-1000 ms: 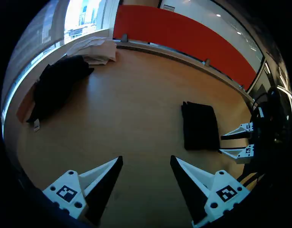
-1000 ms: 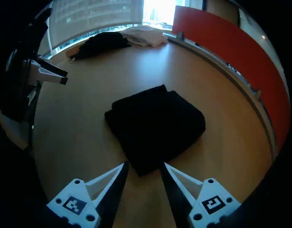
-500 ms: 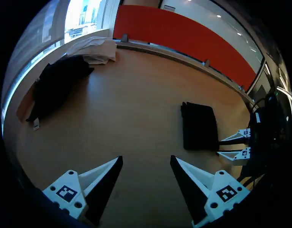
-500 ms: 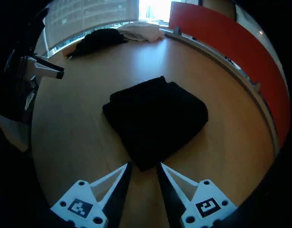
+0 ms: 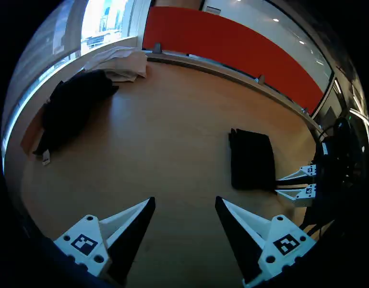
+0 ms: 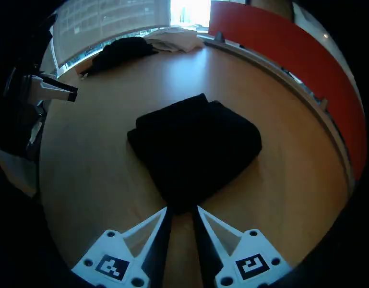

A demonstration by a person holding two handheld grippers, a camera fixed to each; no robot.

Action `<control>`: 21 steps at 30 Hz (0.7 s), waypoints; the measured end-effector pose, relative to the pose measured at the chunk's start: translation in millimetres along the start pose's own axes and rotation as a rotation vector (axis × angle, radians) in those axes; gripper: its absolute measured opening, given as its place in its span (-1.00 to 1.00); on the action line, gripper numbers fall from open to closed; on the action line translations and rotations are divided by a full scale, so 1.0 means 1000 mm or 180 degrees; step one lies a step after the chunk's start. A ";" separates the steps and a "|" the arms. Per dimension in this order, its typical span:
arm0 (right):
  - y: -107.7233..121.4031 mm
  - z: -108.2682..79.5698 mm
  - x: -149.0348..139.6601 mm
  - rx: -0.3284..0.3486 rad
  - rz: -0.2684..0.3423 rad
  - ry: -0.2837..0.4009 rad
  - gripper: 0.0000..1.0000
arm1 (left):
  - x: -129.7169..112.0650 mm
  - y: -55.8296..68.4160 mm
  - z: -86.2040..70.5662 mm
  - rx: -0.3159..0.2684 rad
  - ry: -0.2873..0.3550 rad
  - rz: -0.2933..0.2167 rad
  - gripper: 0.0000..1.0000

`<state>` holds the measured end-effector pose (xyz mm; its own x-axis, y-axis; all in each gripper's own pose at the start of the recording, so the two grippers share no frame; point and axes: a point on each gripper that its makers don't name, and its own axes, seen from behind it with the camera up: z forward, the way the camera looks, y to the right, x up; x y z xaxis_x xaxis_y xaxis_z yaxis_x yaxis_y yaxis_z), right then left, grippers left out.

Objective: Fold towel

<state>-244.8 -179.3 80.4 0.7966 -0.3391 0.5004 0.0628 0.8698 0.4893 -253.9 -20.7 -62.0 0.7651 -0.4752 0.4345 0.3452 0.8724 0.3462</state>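
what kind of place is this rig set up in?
Probably an office or meeting room: a large wooden table, a long red partition along its far edge, and big windows with city buildings outside.

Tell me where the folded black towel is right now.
In the right gripper view the folded black towel lies mid-frame on the wooden table, its near corner right at the tips of the right tool.
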 end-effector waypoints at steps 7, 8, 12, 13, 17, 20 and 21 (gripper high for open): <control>-0.002 0.000 -0.001 0.0025 0.0034 0.0004 -0.63 | 0.000 0.000 0.000 -0.0006 0.0002 0.0001 0.85; -0.002 0.000 -0.001 0.0028 0.0039 0.0006 -0.68 | 0.000 0.000 0.000 -0.0006 0.0003 0.0001 0.85; -0.001 -0.001 -0.002 0.0013 0.0037 0.0014 -0.85 | 0.000 0.000 -0.001 -0.0006 0.0004 0.0009 0.85; -0.001 -0.001 -0.001 0.0006 0.0033 0.0022 -0.87 | 0.000 0.000 -0.001 -0.0005 0.0005 0.0009 0.85; 0.002 -0.005 0.003 -0.0022 0.0024 0.0066 -0.90 | 0.000 0.000 -0.002 -0.0009 0.0006 0.0007 0.85; 0.005 -0.012 0.010 -0.0052 0.0018 0.0115 -0.90 | 0.001 0.001 -0.002 -0.0016 0.0015 0.0008 0.85; 0.006 -0.014 0.014 -0.0066 0.0013 0.0136 -0.90 | 0.002 0.001 -0.002 -0.0019 0.0019 0.0010 0.85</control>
<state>-224.9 -173.4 80.0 0.8218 -0.3204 0.4711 0.0717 0.8785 0.4723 -251.1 -20.0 -62.7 0.7695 -0.4717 0.4305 0.3461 0.8745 0.3397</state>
